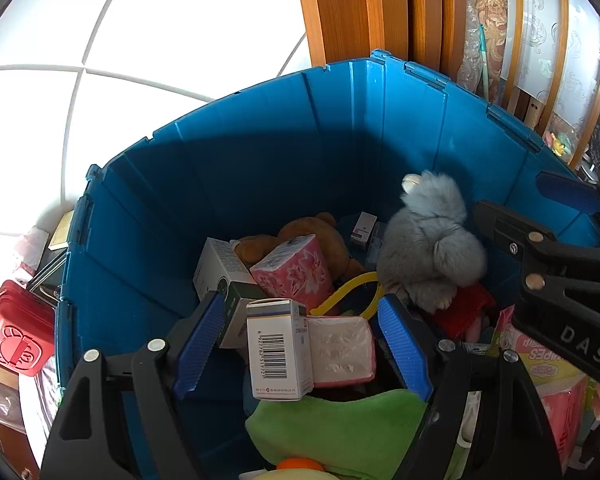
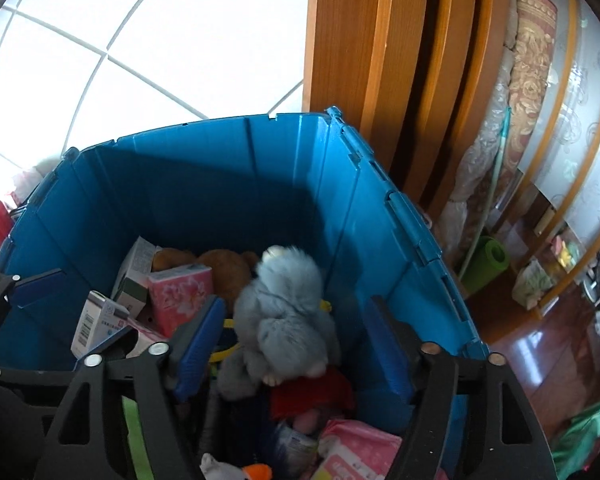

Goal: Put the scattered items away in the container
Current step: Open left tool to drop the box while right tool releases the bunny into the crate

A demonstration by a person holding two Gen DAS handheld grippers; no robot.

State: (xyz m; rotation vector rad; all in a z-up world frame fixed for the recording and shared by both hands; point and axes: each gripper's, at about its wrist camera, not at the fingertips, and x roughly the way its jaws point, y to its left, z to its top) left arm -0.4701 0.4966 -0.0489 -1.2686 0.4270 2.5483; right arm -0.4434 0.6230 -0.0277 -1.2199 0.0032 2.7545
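A blue plastic bin (image 1: 260, 152) (image 2: 204, 176) holds several items: a grey plush toy (image 1: 428, 244) (image 2: 288, 316), a brown teddy (image 1: 320, 236), a pink tissue pack (image 1: 296, 272) (image 2: 180, 292), a barcode box (image 1: 276, 348), a green cloth (image 1: 340, 428). My left gripper (image 1: 300, 344) is open above the bin with nothing between its pads. My right gripper (image 2: 296, 352) is open over the grey plush, which lies loose in the bin. The right gripper also shows at the right in the left wrist view (image 1: 548, 216).
A red case (image 1: 16, 332) lies outside the bin at left. A wooden door frame (image 2: 380, 60) stands behind the bin. A rolled green mat (image 2: 484, 264) and bags sit on the wood floor at right. White tiled floor (image 1: 140, 40) lies beyond.
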